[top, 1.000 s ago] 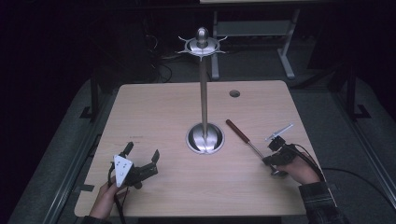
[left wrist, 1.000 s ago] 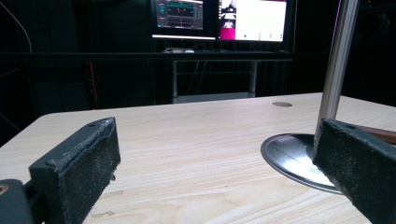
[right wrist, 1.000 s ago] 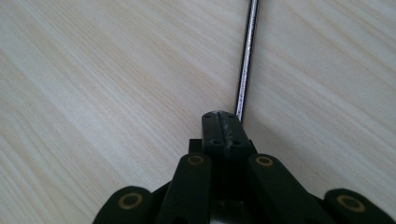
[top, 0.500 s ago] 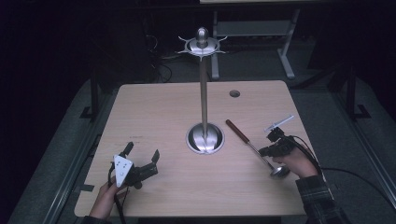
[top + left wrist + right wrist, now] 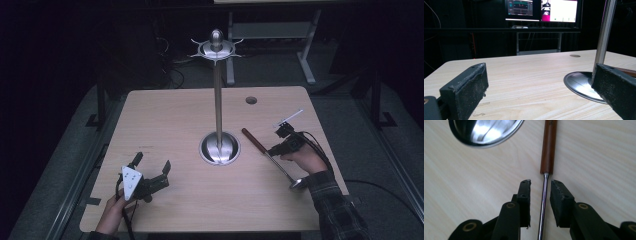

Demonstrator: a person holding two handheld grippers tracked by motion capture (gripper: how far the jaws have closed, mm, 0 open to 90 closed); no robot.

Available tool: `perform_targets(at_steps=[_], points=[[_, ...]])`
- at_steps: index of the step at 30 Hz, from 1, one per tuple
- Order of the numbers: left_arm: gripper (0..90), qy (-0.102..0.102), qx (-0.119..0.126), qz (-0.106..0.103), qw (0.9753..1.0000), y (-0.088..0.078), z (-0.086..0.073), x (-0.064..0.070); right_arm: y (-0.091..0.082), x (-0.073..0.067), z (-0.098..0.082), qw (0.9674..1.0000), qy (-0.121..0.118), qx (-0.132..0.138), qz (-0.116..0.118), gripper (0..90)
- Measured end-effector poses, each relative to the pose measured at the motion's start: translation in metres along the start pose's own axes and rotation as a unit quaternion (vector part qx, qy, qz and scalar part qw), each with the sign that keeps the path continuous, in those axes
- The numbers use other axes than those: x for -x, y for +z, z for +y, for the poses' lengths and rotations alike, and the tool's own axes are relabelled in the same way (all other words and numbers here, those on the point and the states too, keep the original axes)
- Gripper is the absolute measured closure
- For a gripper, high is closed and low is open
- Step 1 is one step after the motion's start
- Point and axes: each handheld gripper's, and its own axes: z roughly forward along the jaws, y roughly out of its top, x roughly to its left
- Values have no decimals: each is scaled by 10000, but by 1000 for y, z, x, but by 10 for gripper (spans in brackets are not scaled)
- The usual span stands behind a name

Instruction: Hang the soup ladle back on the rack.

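a: what takes up the most room?

b: the worktop (image 5: 165, 120), a pale wood top across the centre of the high view. on it, just right of centre, a tall metal stand (image 5: 218, 100) rises from a round shiny base (image 5: 219, 148) to a crown of hooks (image 5: 215, 48) near the top edge.

a: and next?

b: a long utensil (image 5: 267, 155) with a brown wooden handle and a thin metal shaft. it lies flat on the worktop, right of the base, slanting toward the lower right, where its metal head sits by the person's right sleeve (image 5: 336, 210).

a: where is the right tool?

b: the right tool (image 5: 274, 150) is right of centre in the high view, held by the right hand (image 5: 305, 157). in the right gripper view the right tool (image 5: 541, 185) has its jaws narrowly apart on either side of the shaft (image 5: 543, 202), just below the handle (image 5: 549, 145); i cannot tell if a pad touches it.

a: and the left one?

b: the left tool (image 5: 151, 166) is at the lower left of the high view, in the left hand (image 5: 114, 212), low over the worktop. its jaws are spread wide with nothing between them. in the left gripper view the left tool (image 5: 539, 82) faces the stand's pole (image 5: 604, 32) at the right, with lit monitors (image 5: 541, 10) along the top.
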Motion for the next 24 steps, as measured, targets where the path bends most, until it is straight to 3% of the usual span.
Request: perform_targets(at_steps=[15, 24], points=[[2, 0, -1, -16, 10000, 0, 0, 0, 25, -2, 39, 9994, -48, -342, -95, 631], [3, -2, -1, -15, 10000, 0, 0, 0, 45, -2, 46, 9972, -197, -659, -292, 642]])
